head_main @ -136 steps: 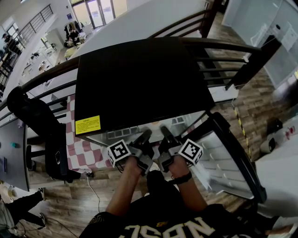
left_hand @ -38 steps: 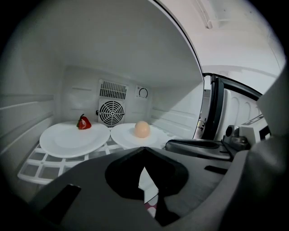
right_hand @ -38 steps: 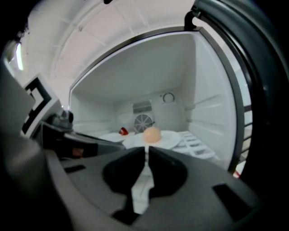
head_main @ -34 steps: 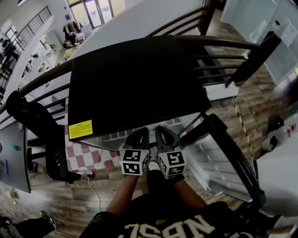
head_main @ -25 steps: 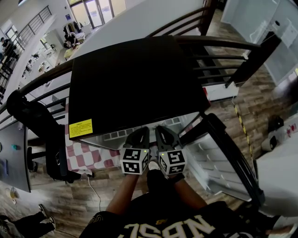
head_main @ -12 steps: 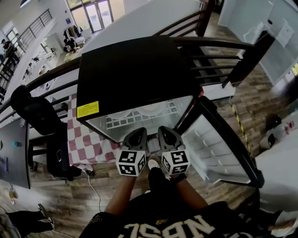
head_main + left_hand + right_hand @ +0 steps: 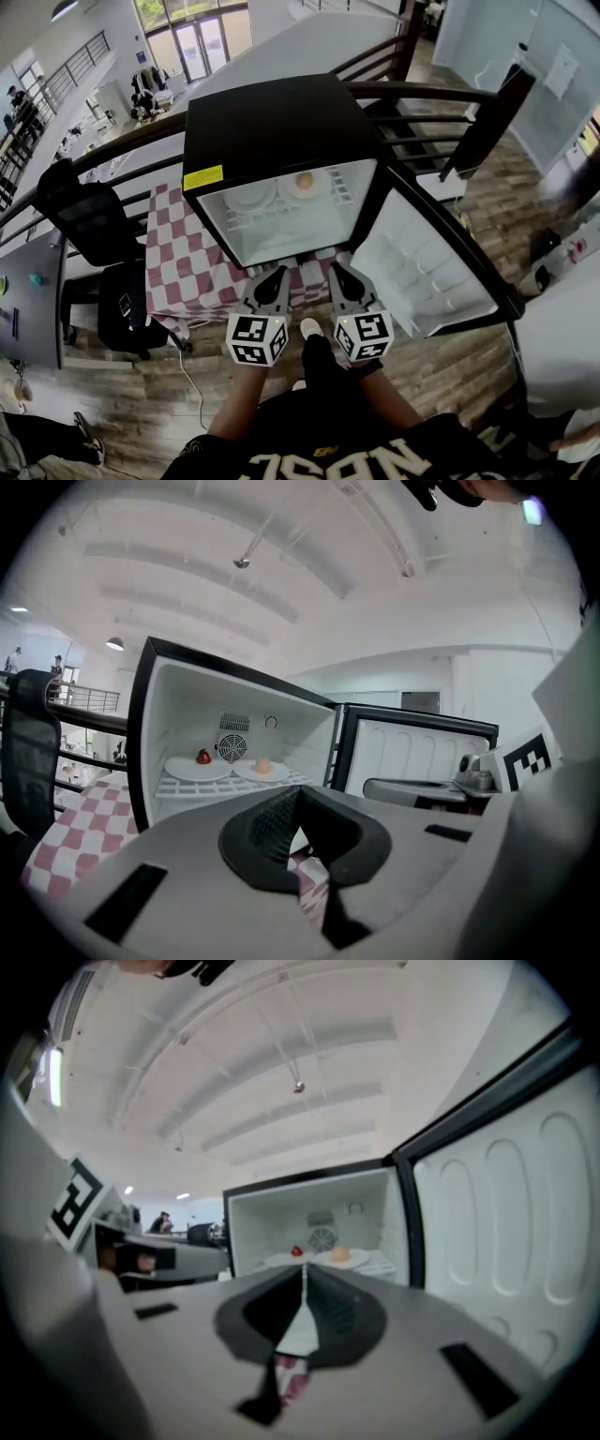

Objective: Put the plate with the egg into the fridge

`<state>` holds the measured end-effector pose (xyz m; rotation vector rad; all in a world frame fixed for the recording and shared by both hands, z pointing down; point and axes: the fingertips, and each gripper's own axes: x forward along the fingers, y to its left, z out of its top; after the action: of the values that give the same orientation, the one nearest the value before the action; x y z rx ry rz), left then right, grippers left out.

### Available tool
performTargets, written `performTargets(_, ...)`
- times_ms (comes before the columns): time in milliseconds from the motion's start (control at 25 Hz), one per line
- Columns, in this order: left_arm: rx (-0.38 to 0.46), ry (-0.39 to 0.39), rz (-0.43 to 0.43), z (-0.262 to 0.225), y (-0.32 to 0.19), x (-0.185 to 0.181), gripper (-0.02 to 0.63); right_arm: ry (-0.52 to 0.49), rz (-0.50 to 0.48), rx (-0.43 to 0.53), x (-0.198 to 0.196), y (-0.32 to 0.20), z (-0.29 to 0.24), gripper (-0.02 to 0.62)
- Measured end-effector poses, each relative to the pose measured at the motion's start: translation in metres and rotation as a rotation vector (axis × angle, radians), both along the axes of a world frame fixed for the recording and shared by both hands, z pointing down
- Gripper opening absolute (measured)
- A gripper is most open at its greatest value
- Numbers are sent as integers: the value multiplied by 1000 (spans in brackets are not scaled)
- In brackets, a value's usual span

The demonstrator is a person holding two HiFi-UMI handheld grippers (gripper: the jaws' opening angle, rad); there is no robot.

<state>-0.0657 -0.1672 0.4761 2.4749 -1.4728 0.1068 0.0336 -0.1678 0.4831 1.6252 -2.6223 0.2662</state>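
The black fridge (image 7: 272, 122) stands open in front of me. On its white wire shelf (image 7: 281, 223) lies a white plate (image 7: 317, 190) with the egg (image 7: 305, 179) on it. The left gripper view shows that egg plate (image 7: 251, 773) too, and the right gripper view shows it (image 7: 354, 1261) deep in the cabinet. My left gripper (image 7: 274, 279) is shut and empty, held in front of the fridge, well clear of the plate. My right gripper (image 7: 339, 277) hangs beside it; its jaws are closing the last bit, tips touching, nothing between them.
A second white plate (image 7: 251, 195) holding a small red fruit (image 7: 203, 757) lies left of the egg plate. The fridge door (image 7: 422, 272) swings wide to the right. A red-checked tablecloth (image 7: 183, 272) and a black chair (image 7: 84, 220) are at the left, dark railings behind.
Both grippers have drawn back and down from the fridge. My view has pulled back, so the fridge's inside, with both plates on the shelf, now shows.
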Motion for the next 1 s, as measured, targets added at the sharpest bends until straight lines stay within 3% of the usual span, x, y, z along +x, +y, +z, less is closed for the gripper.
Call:
performTargets(520, 32, 6, -29, -3, 116, -40, 21, -15, 58, 13, 19, 112, -7, 21)
performTargets(680, 19, 21, -47, 4, 135, -51, 21, -7, 72, 10, 23, 129, -7, 21)
performTargets(1000, 73, -2, -83, 0, 152, -64, 21, 22, 104, 31, 23, 147, -10, 21)
